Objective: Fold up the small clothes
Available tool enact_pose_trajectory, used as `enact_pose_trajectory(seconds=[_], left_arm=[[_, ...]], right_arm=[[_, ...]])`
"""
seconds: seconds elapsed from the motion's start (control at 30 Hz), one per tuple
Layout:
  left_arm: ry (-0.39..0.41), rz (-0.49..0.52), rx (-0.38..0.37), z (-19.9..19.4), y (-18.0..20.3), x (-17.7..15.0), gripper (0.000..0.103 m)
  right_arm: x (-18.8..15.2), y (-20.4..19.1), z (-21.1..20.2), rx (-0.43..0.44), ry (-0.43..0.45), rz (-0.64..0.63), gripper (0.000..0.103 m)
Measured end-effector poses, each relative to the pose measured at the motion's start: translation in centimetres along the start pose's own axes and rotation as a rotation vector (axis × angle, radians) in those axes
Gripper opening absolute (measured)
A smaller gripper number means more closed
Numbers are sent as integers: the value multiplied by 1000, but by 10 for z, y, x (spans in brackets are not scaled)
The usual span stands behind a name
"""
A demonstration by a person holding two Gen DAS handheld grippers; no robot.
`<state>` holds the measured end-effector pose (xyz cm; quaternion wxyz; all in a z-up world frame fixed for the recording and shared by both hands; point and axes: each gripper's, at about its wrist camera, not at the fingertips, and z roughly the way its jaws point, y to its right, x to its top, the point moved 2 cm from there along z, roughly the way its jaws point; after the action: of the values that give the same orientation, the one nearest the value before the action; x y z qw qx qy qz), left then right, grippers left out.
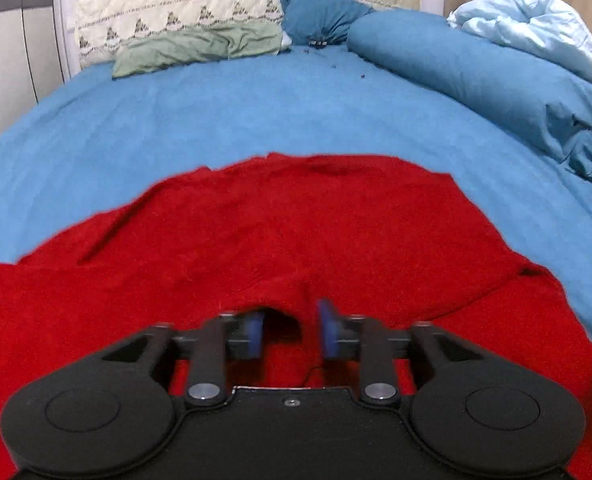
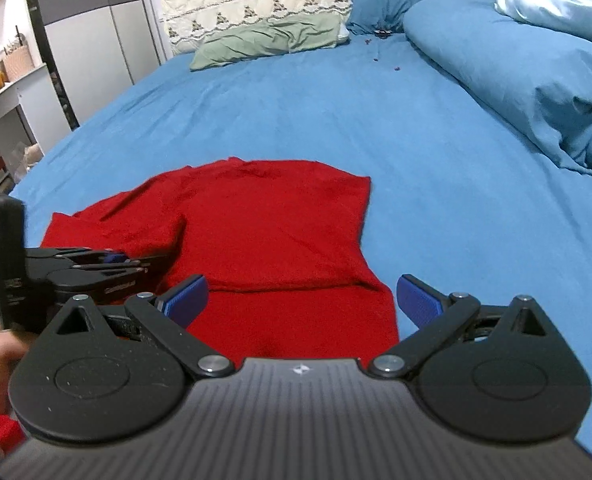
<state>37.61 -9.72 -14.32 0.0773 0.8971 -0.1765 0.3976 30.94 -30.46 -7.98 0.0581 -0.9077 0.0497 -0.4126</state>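
On blue bed (image 2: 296, 120): red garment (image 2: 272, 224) spread flat. Left gripper (image 1: 290, 330) narrowly parted over raised fold, right gripper (image 2: 301, 300) wide, empty. Risk: shallow pinch slips, fold collapses.

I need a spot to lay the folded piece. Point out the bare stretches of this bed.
Bare blue sheet lies between the red garment and the green pillow, and right of the garment up to the rolled blue duvet. The left is crowded: the left gripper sits on the garment there. A few small dark bits lie near the duvet.
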Motion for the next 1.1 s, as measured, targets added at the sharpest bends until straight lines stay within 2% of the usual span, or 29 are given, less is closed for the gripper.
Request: enact_pose_trajectory(seconds=[0.03,0.1,0.23,0.27,0.33,0.4,0.47,0.6,0.7,0.73,0.8,0.97,1.03,1.07,1.1], left_arm=[[5,8,5,-11,-3,0,58],[5,14,41,-20,-14,1,72],[-11,7,89,-50,-39,1,77],[-13,-1,108,-57,-48,-1,87],[2,-22,136,-69,-68,-6,98],[14,-24,170,-79,-88,-16,98],[-12,-25,212,-80,-106,-30,98],[-46,-68,244,-75,-136,-57,98],[-65,-117,248,-68,-151,-72,98],[-69,-133,244,-66,-154,-76,98],[-77,-149,245,-62,-159,-81,98],[-75,-164,243,-53,-165,-83,98],[-71,-173,244,-55,-168,-85,98],[-69,-178,244,-57,-170,-88,98],[-67,-185,244,-55,-172,-87,98]], right_arm=[[2,-3,0,5,3,-7,103],[7,-11,0,13,7,-34,103],[14,-43,0,59,14,-132,103],[16,-52,2,71,7,-150,103],[18,-68,8,103,-18,-180,103],[20,-85,18,124,-38,-232,103],[18,-103,31,135,-57,-296,103],[11,-142,68,172,-107,-429,103],[2,-169,95,160,-126,-566,103],[-2,-176,104,145,-132,-617,100],[-7,-188,121,113,-146,-679,84],[-19,-211,143,72,-138,-771,70],[-22,-220,147,73,-120,-803,55],[-22,-222,147,92,-123,-797,34],[-21,-221,147,106,-122,-778,27]])
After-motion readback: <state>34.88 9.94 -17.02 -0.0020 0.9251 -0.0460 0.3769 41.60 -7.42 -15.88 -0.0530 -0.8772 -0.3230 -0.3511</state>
